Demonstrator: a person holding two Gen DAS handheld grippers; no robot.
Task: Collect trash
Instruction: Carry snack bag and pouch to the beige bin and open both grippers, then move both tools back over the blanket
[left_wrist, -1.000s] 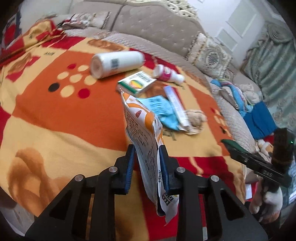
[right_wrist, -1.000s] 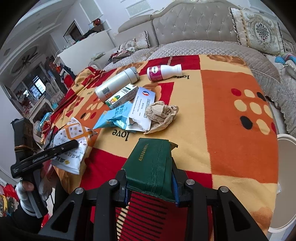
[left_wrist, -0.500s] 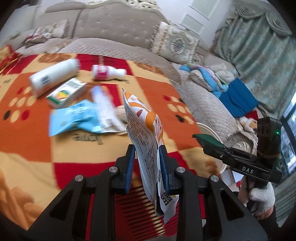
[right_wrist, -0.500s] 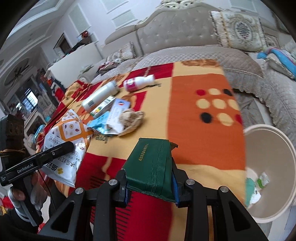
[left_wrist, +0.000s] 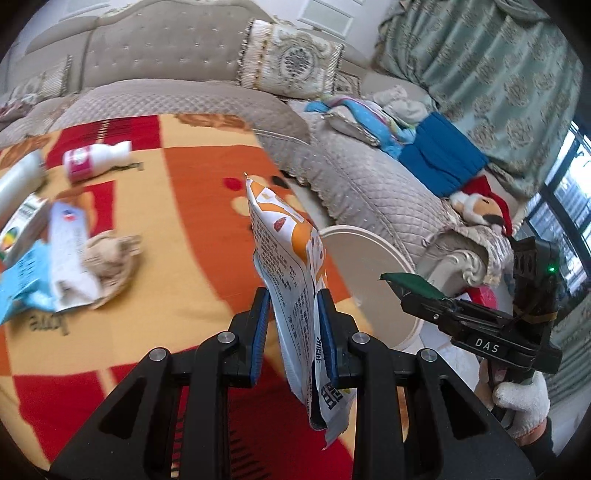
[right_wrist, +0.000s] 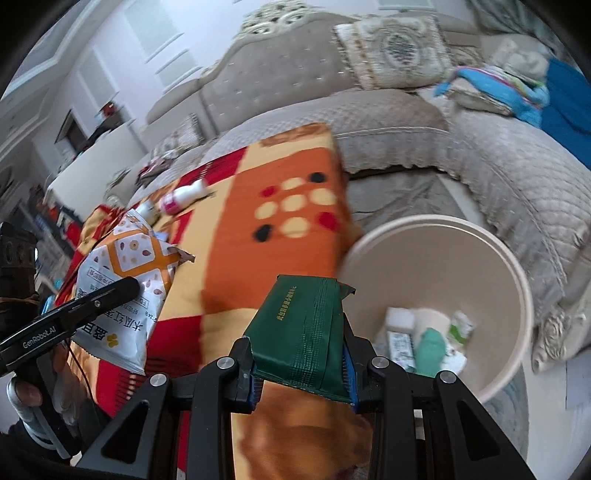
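The patterned blanket (left_wrist: 207, 206) carries loose litter: a pink-labelled bottle (left_wrist: 92, 159) and crumpled paper (left_wrist: 110, 254). Only the right wrist view looks into the beige bin (right_wrist: 517, 273), which holds scraps. The left gripper (left_wrist: 293, 325) is clamped on a snack bag (left_wrist: 291, 258); the right gripper (right_wrist: 301, 354) is clamped on a green pouch (right_wrist: 303, 325) beside the bin rim.

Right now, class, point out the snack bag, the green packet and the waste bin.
snack bag (left_wrist: 291, 258): left wrist view, its printed upper face.
green packet (right_wrist: 306, 325): right wrist view, middle of its front.
waste bin (right_wrist: 436, 258): right wrist view, bare inner wall.
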